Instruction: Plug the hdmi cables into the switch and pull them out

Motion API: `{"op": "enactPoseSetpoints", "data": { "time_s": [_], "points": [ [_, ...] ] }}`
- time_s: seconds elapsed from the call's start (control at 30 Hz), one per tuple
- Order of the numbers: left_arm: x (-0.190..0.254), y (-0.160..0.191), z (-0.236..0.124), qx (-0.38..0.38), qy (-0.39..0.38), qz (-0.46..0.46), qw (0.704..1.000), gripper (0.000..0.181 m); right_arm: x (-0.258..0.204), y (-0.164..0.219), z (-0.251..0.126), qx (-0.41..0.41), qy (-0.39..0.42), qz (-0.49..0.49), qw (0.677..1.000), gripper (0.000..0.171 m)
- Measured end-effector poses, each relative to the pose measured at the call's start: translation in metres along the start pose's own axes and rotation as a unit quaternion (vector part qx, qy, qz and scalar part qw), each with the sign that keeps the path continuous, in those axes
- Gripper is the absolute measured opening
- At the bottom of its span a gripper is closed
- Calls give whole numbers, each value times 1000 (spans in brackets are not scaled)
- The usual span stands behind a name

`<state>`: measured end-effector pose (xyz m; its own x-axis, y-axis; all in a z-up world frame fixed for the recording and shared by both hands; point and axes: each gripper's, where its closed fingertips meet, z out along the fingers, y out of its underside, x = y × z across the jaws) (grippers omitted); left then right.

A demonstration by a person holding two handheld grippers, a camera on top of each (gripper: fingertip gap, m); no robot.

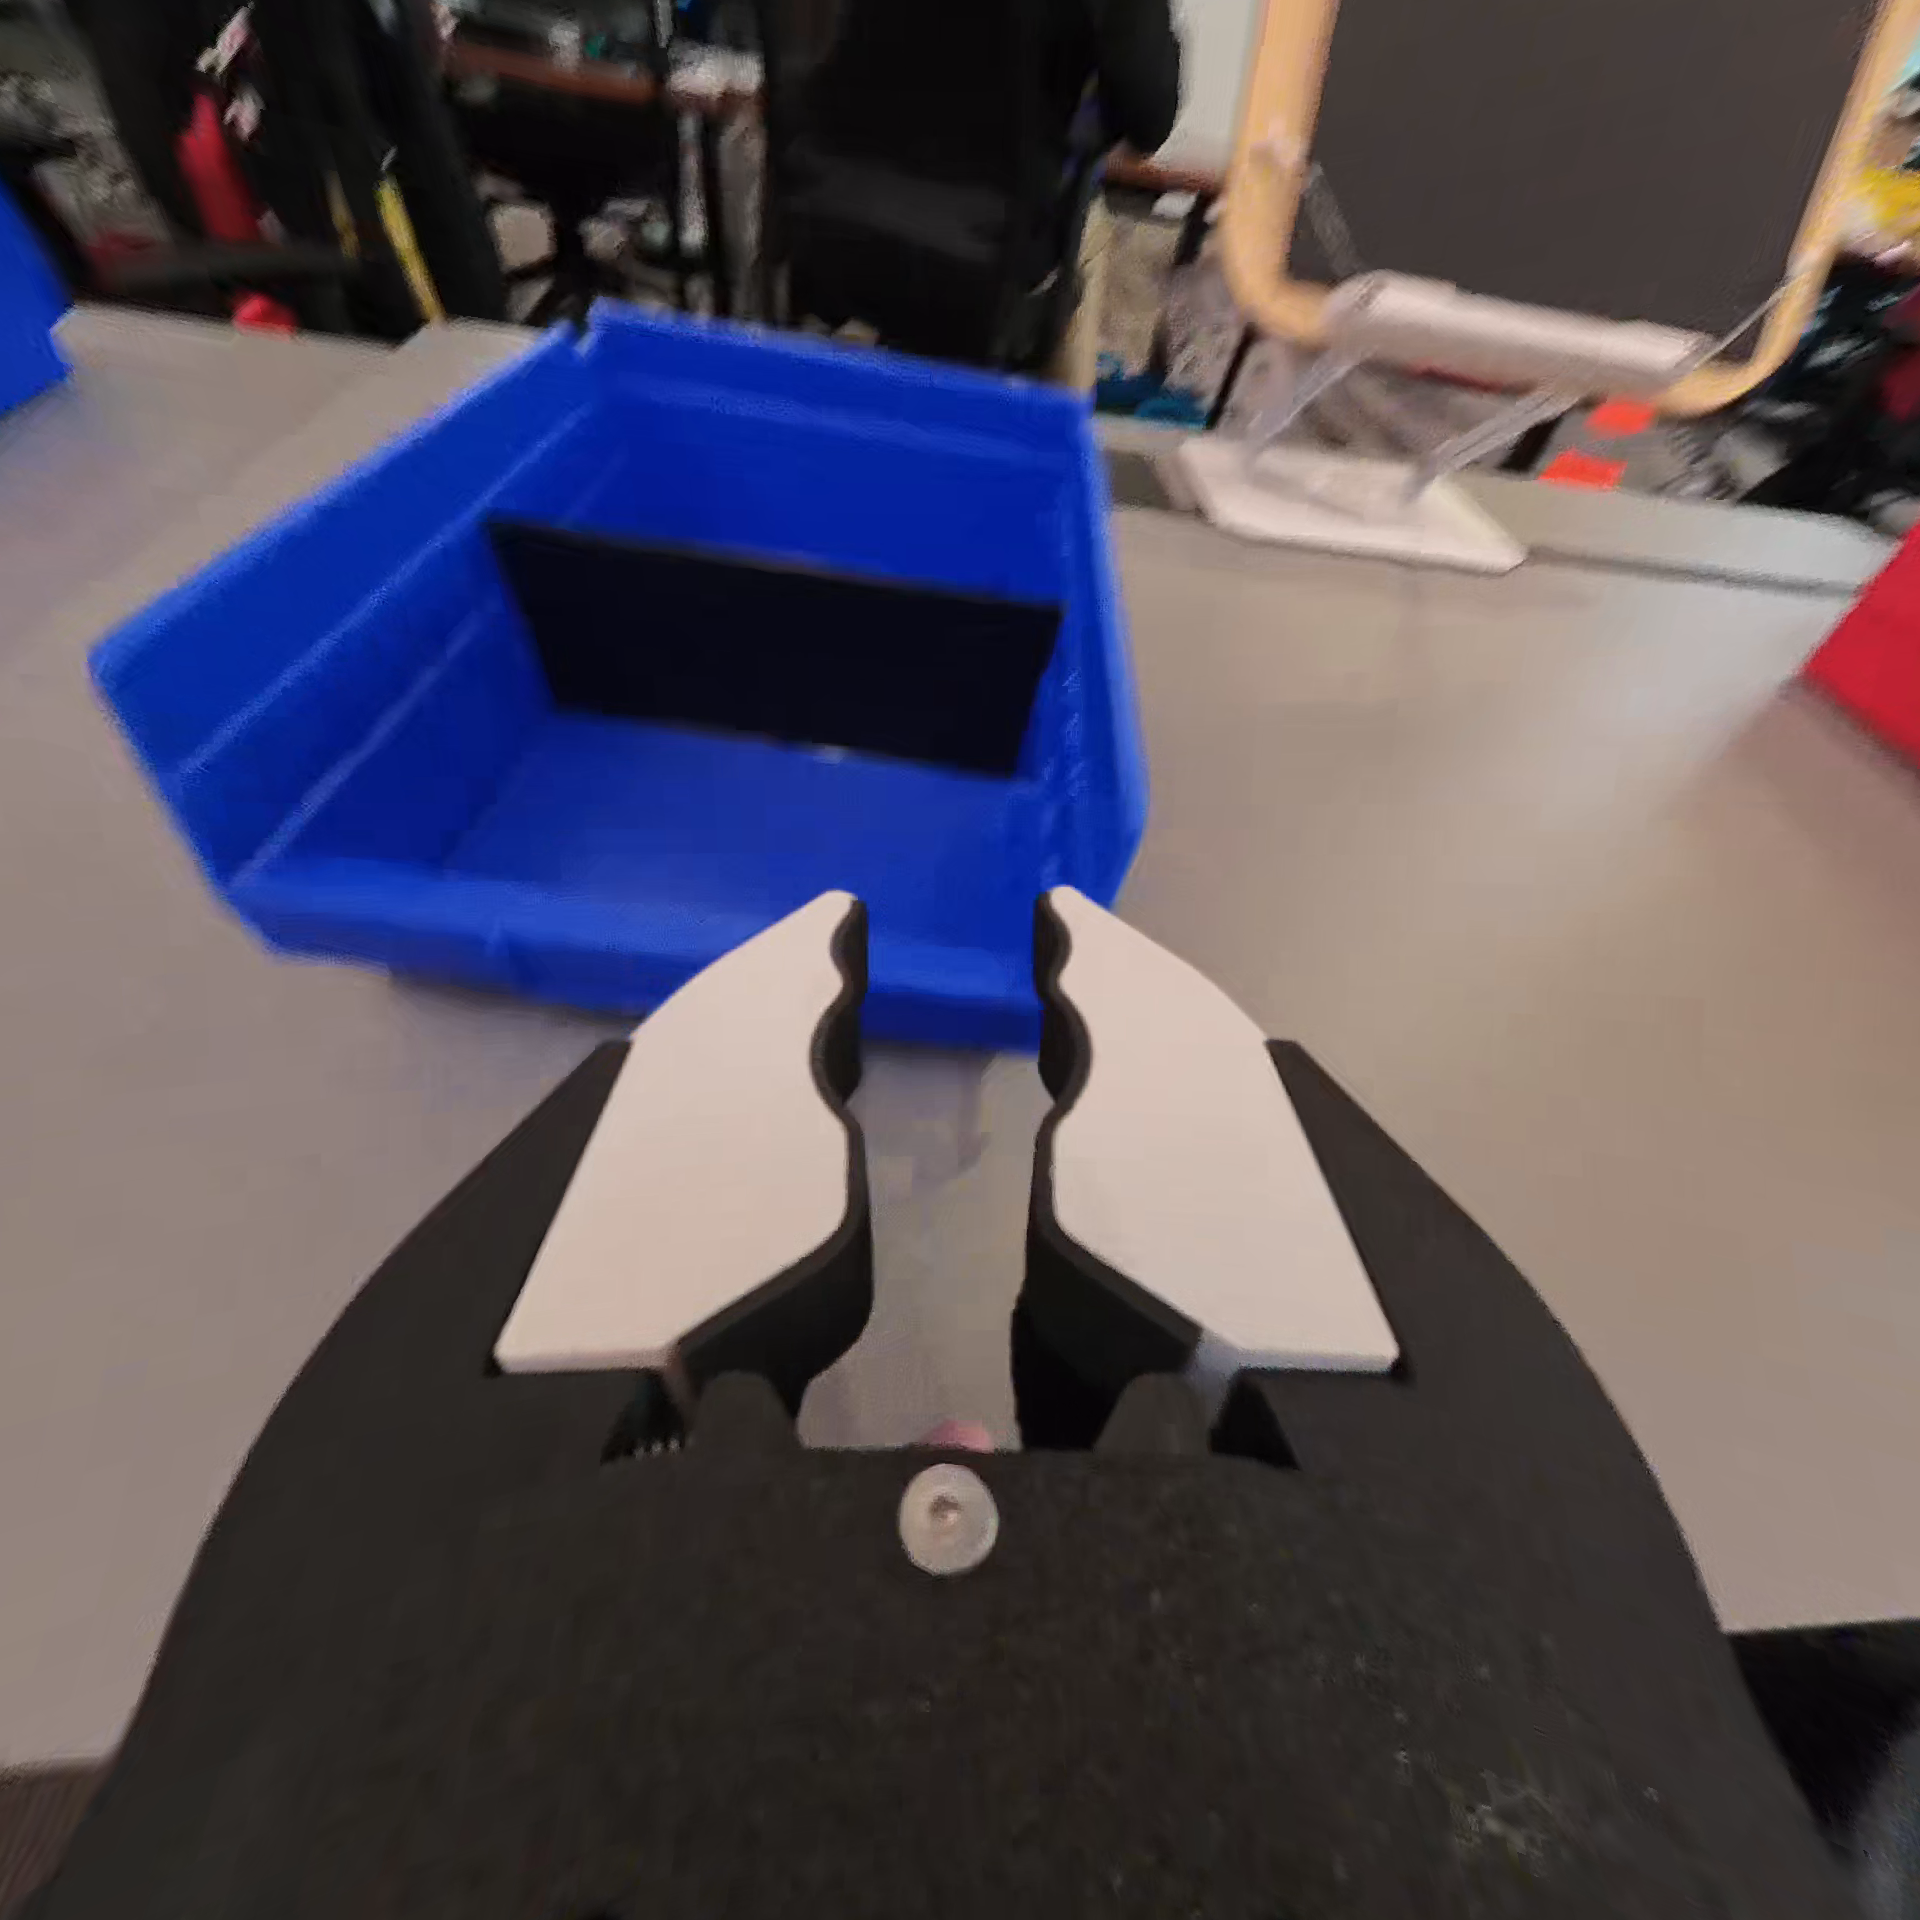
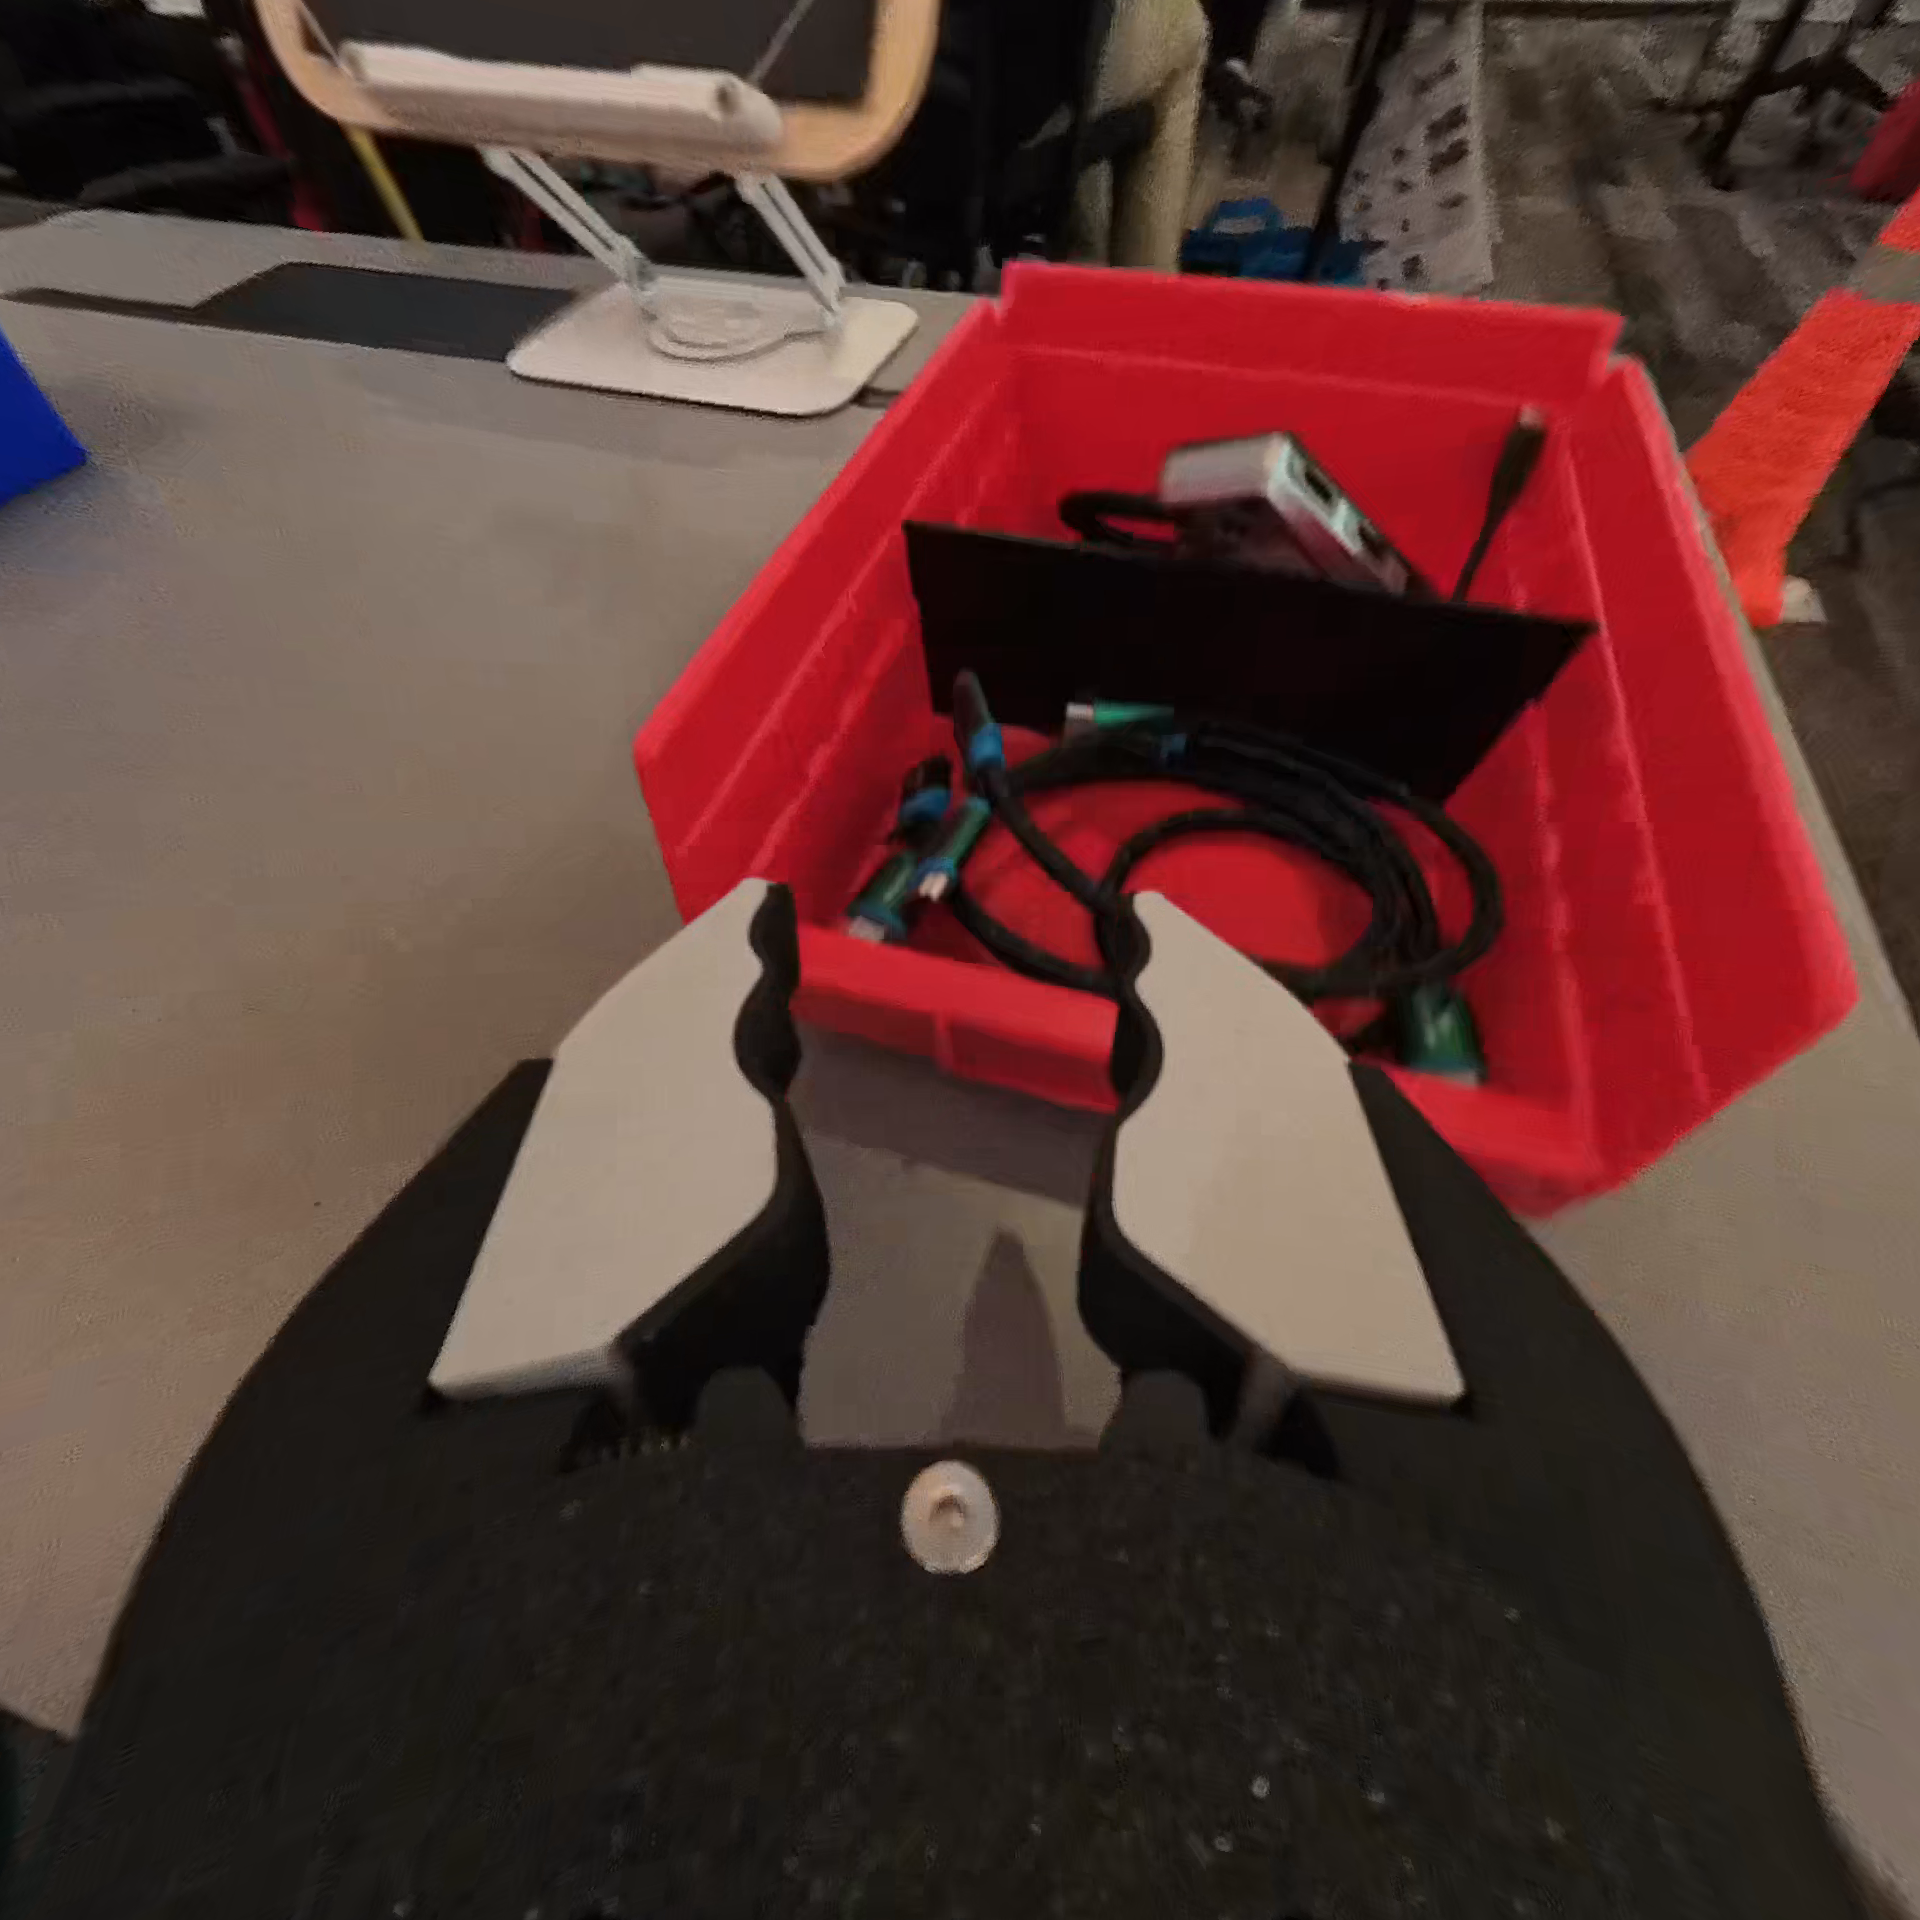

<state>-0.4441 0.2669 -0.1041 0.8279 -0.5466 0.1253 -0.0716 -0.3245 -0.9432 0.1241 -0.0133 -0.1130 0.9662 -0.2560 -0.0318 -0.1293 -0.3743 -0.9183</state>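
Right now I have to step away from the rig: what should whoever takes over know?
Left claw: open, holding nothing, above the table in front of the blue bin, which looks empty on the near side of its black divider.
Right claw: open, holding nothing, at the near rim of the red bin.
HDMI cables: coiled in the red bin's near compartment, plugs loose.
Switch: in the far compartment behind the bin's own black divider, with a separate black cable beside it.
Done: nothing visible; no cable is plugged in.
Left: take out the switch and cables, plug each in, then pull them out.
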Motion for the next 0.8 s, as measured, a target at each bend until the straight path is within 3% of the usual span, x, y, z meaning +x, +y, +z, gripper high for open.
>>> {"op": "enactPoseSetpoints", "data": {
  "time_s": [0.07, 0.17, 0.3, 0.73, 0.8],
  "points": [
    [-14, 22, -2, -11, -36, 2, 999, 30, -2, 30, -6, -8, 32, 34, 999, 53],
    [-12, 20, 3, -16, -31, 13, 999, 35, 0, 48, -15, -4, 47, 64, 997, 53],
    [-13, 27, 8, -46, -53, 47, 996, 40, 9, 47, -17, -1, 50, 71, 996, 55],
    [-1, 25, 8, -42, -21, 20, 999, 40, 5, 37, -19, 17, 47, 59, 997, 55],
    [2, 23, 9, -37, -17, 24, 999, 40, -22, 17, -8, 39, 4, 31, 999, 68]
  ]
}}
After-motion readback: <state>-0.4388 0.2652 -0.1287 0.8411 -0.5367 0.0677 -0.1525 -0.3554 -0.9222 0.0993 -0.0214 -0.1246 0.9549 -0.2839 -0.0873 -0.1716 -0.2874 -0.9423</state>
